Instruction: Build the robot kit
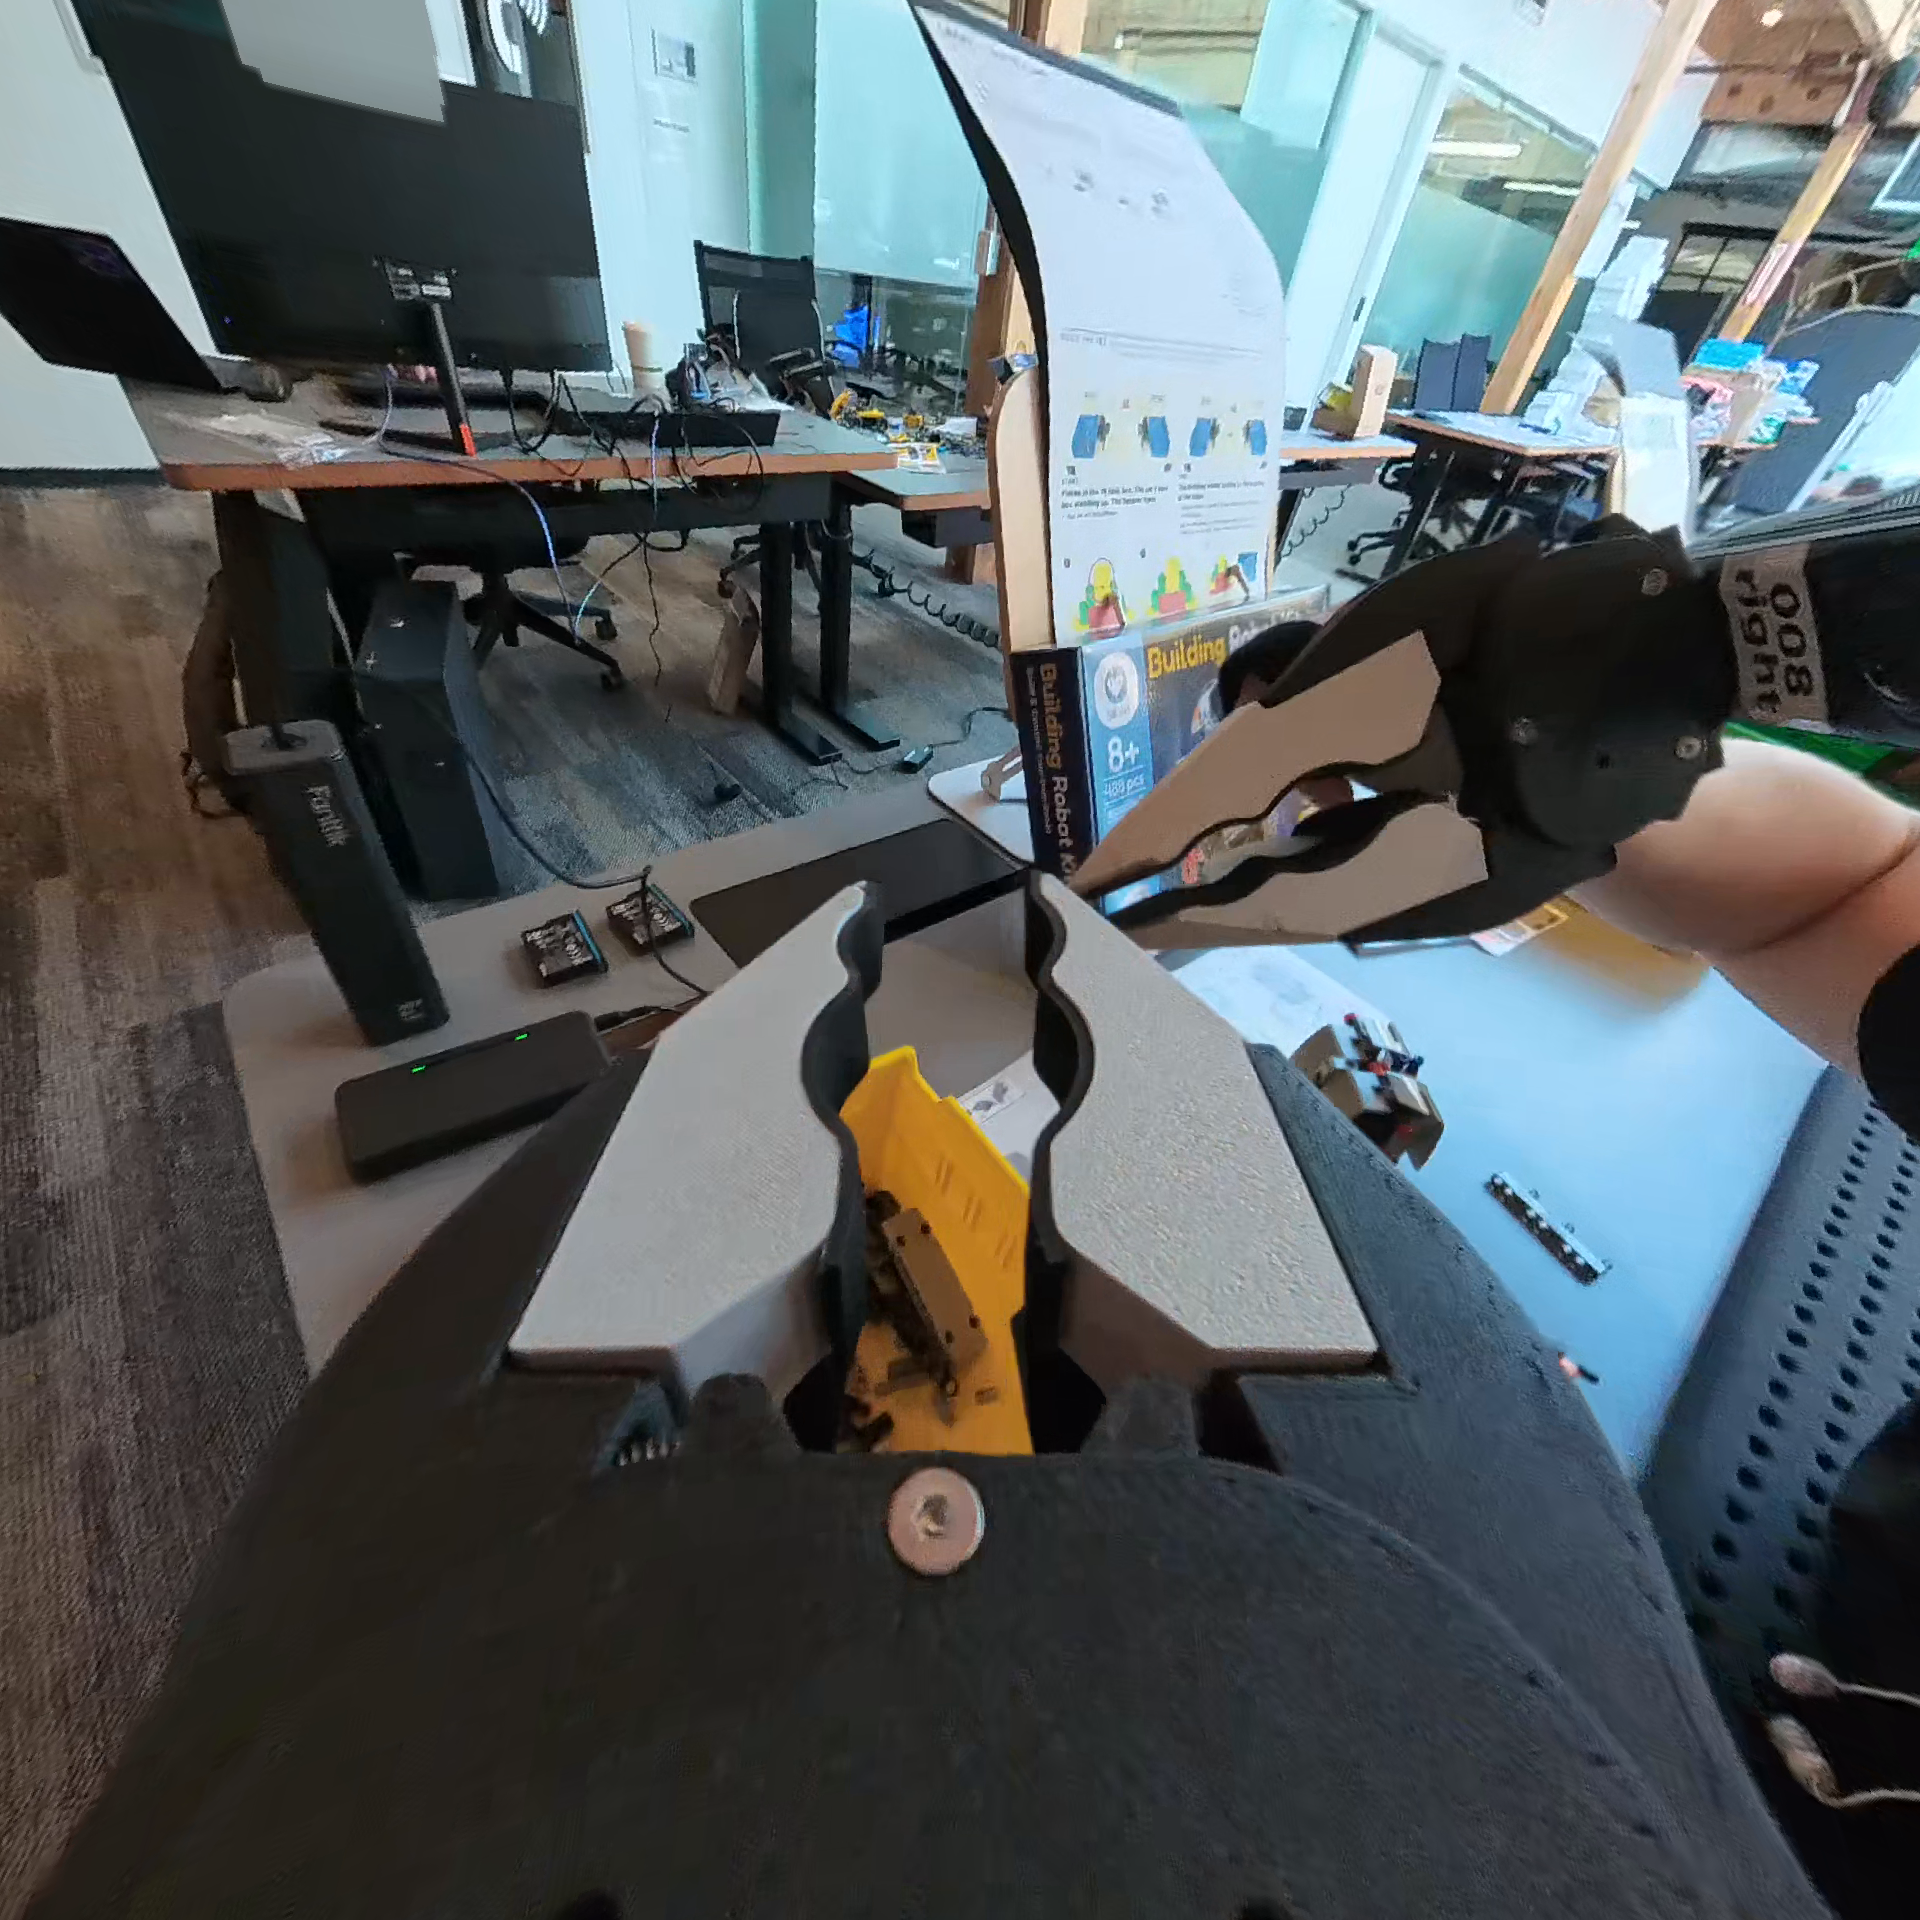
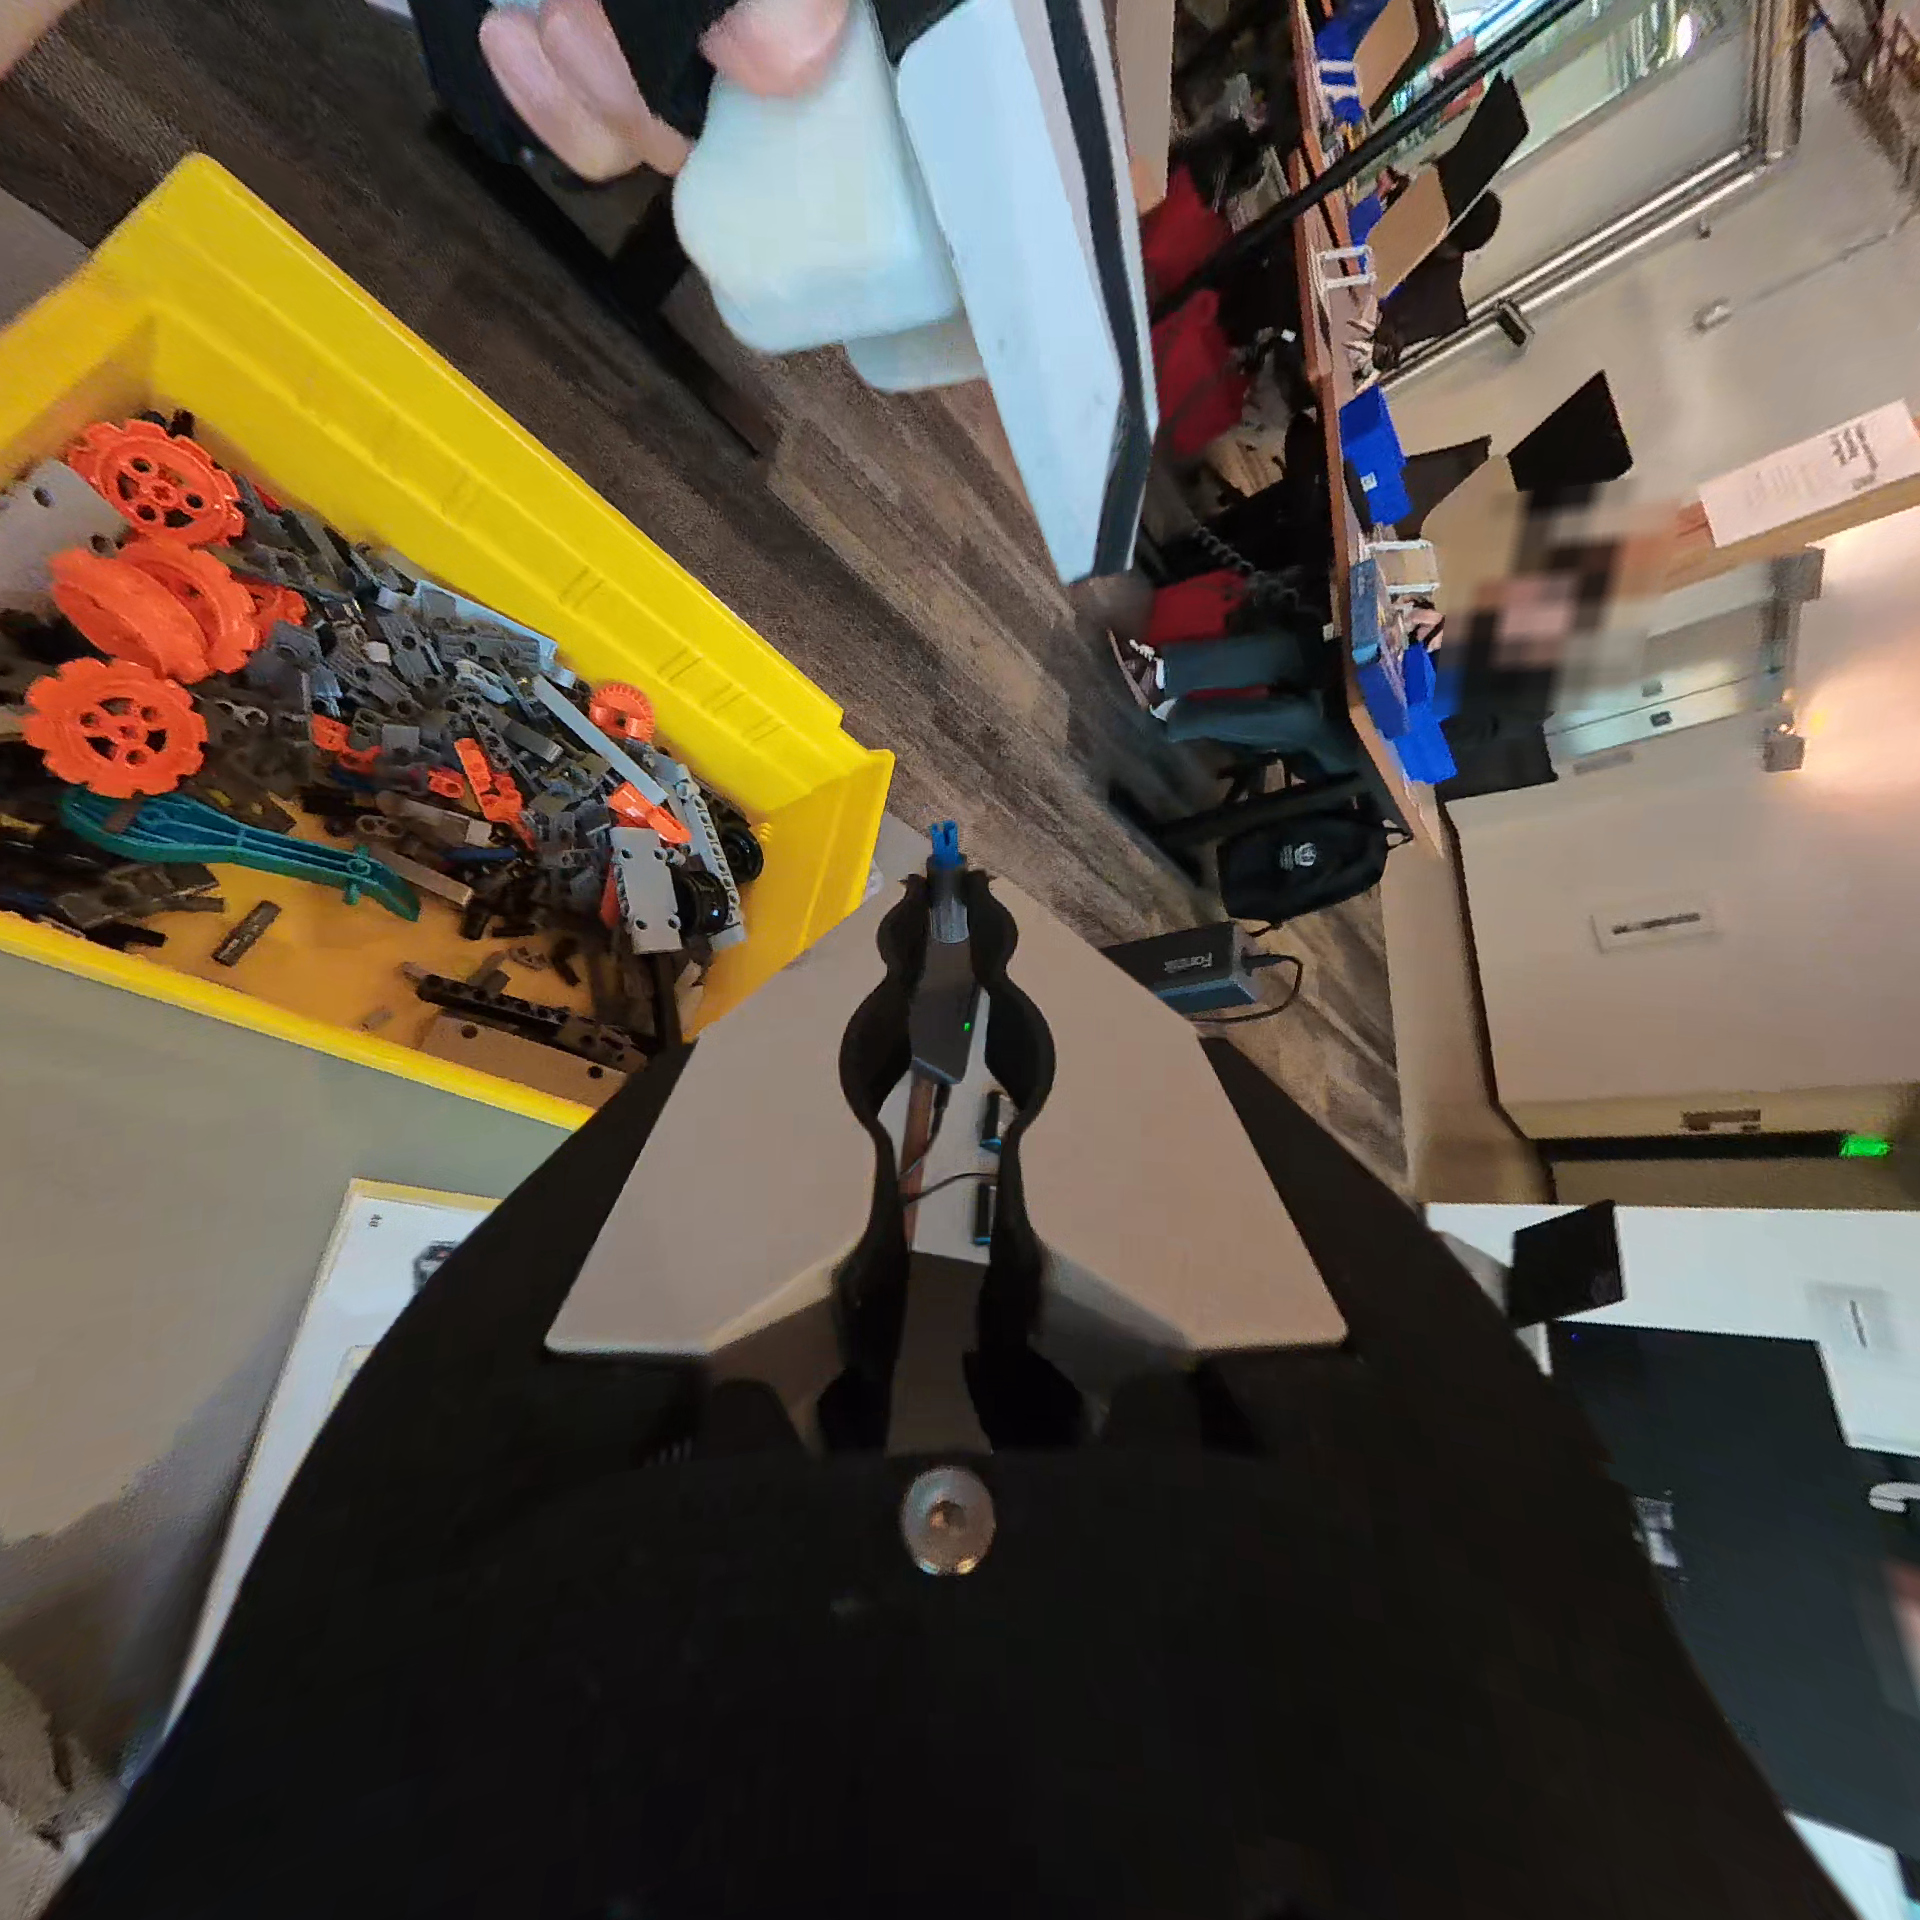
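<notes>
My right gripper is shut on a small grey piece with a blue pin sticking out past its tips. It is turned on its side beside a yellow bin holding several orange gears, grey and black beams and a teal curved part. In the left wrist view the right gripper reaches in from the right, its tips close to my left gripper's right fingertip. My left gripper is open and empty, held above the yellow bin, which shows between its jaws.
A building-kit box and a curved instruction sheet stand at the table's back. A small part-built assembly and a black beam lie at the right. A black flat device and a black tower stand at the left. A person's hand is at the top. The tips of one gripper are about 6 cm away from the tips of the other. Between my right fingertips and the small part-built assembly there is roughly 25 cm.
</notes>
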The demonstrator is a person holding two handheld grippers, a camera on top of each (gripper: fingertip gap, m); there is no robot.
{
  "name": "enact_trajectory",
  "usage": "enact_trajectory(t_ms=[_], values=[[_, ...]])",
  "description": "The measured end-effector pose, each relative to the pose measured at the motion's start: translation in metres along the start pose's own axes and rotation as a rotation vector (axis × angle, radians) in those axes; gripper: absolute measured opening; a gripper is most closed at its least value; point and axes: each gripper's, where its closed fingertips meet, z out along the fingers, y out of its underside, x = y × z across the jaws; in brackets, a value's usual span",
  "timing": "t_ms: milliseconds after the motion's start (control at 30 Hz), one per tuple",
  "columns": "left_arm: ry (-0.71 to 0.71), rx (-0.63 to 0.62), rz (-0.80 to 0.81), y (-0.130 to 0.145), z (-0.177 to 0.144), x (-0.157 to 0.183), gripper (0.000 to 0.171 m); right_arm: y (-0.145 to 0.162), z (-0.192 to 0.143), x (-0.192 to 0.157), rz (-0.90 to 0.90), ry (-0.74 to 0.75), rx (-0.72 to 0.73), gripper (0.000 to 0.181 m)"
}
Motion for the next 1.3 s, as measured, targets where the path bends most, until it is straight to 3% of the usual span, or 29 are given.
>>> enact_trajectory(t_ms=[200,433,467,533,1033,1133,1200,1300], values=[[0.122,-0.07,-0.022,0.014,0.013,0.02,0.029,-0.004,0.008,-0.002,-0.007,0.0,-0.017,0.006],[0.118,-0.164,0.04,0.031,0.022,0.023,0.025,-0.017,0.007,-0.001,-0.008,0.001,0.002,0.006],[0.124,-0.161,0.04,0.031,0.022,0.023,0.024,-0.016,0.007,-0.001,-0.009,0.002,-0.008,0.007],[0.154,-0.16,0.045,0.031,0.021,0.027,0.005,-0.016,0.007,-0.001,-0.019,0.005,-0.011,0.006],[0.157,-0.156,0.055,0.029,0.019,0.026,0.003,-0.008,0.005,0.002,-0.038,0.027,-0.014,0.007],[0.065,-0.088,0.076,0.014,0.001,0.008,0.003,0.015,0.006,0.01,-0.07,0.069,-0.086,0.006],[0.098,-0.057,0.039,0.007,-0.016,0.008,0.002,0.017,0.003,0.007,-0.006,0.033,-0.068,0.006],[0.163,-0.259,0.017,0.043,-0.022,0.014,0.003,0.009,0.0,0.001,0.043,-0.024,-0.027,0.006]])
